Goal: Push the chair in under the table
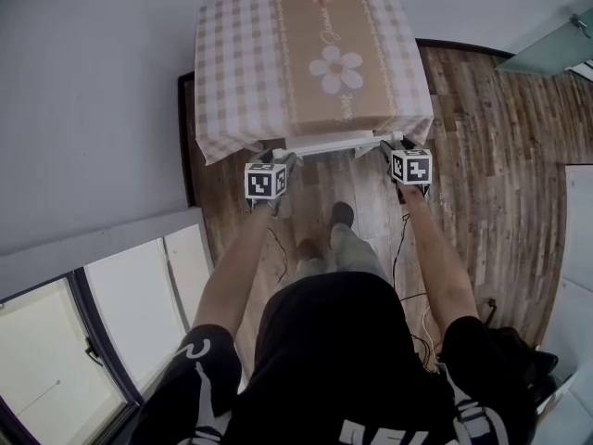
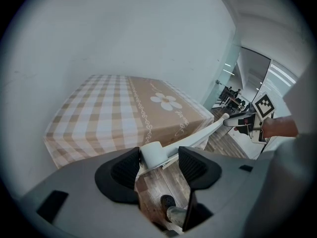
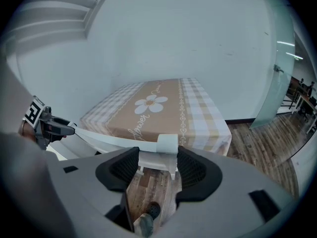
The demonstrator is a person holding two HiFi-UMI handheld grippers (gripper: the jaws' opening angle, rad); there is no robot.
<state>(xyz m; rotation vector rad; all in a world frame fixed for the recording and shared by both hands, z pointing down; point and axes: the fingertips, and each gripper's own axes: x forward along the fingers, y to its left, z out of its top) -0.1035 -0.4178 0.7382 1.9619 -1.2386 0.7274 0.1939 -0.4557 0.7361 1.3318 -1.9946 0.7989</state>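
Looking at the fingers first: the left gripper (image 2: 159, 163) has its fingers (image 2: 126, 170) spread apart around one top corner of the chair (image 1: 324, 146). The corner sits against one pad, with a gap to the other. The right gripper (image 3: 158, 168) does the same at the opposite corner. Its fingers (image 3: 194, 170) are wide, the white corner is between them and nothing is pinched. So both are cradling the chair, not clamping it.

The chair stands on the wood floor (image 1: 463, 174) at the near edge of the table (image 1: 310, 126). Only the top rail of the back shows, right up against the hem of the checked tablecloth (image 1: 232, 63). The seat looks to be under the overhang already, so I'd say it's most of the way in.

My guess on handling:
- It's a rigid, fairly light frame that won't flex.
- The rail looks smooth, so open fingers could skate sideways along it.
- The two top corners are the sensible hold, since pushing evenly from both should keep it from twisting.
- Pushing that high could rock it if a leg catches on a floorboard.
- The table backs onto a wall, so it shouldn't scoot away.

No containers anywhere that I can see. The tablecloth is bare apart from its flower print.
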